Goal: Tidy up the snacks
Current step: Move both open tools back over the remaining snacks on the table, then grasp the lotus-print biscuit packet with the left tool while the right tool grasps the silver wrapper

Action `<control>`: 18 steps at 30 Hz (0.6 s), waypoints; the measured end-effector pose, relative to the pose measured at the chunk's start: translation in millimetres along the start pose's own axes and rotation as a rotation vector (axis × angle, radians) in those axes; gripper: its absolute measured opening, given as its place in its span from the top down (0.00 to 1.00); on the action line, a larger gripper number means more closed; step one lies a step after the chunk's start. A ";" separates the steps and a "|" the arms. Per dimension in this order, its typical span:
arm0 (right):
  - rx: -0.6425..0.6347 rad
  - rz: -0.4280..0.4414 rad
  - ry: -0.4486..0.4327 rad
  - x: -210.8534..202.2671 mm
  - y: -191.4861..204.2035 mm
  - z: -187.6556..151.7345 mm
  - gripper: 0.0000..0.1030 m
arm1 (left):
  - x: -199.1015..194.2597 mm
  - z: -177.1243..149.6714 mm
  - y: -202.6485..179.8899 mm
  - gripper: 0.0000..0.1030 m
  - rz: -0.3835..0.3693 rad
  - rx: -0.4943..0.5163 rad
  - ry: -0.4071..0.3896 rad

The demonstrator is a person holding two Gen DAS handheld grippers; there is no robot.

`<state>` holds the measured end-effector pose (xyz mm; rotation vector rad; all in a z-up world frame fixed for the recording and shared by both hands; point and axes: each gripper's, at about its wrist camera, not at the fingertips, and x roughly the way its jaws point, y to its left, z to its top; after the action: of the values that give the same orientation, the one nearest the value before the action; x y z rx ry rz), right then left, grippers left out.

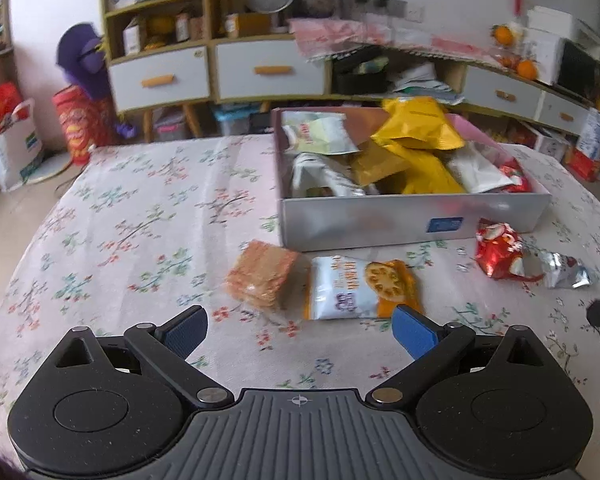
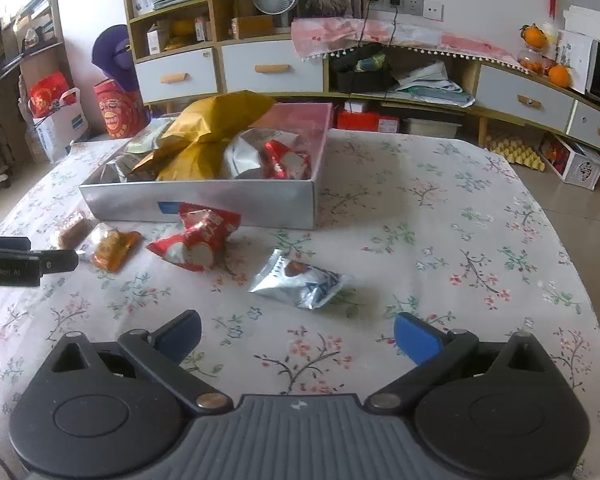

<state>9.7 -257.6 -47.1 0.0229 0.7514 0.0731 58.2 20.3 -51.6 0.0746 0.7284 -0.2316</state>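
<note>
Both the left tongs (image 1: 300, 330) and right tongs (image 2: 298, 334) hover spread apart and empty over the floral tabletop (image 2: 440, 240), loose snack packets (image 2: 300, 282) lying ahead, then the silver box (image 2: 236, 204) heaped with snacks toward the far edge.

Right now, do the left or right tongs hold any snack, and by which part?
Nothing is held. Left tongs and right tongs are both open and empty above the floral tablecloth.

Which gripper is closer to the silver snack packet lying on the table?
Right. The right gripper is open just in front of the silver packet; the left gripper faces the orange packet, farther left.
</note>
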 end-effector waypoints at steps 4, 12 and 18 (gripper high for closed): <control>-0.014 0.004 0.007 4.1 0.2 0.2 0.13 | 2.9 -2.0 -7.7 0.04 -0.080 0.044 -0.018; -0.052 -0.010 0.047 23.2 -1.3 0.2 0.13 | 11.0 -0.6 -15.3 0.05 -0.160 0.054 0.013; -0.049 -0.013 0.048 34.3 -6.0 1.4 0.13 | 20.4 -1.0 -18.8 0.05 -0.156 0.076 0.031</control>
<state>36.0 -261.0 -69.7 -0.0305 0.7974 0.0799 67.8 -1.6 -65.6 0.0937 0.7575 -0.4079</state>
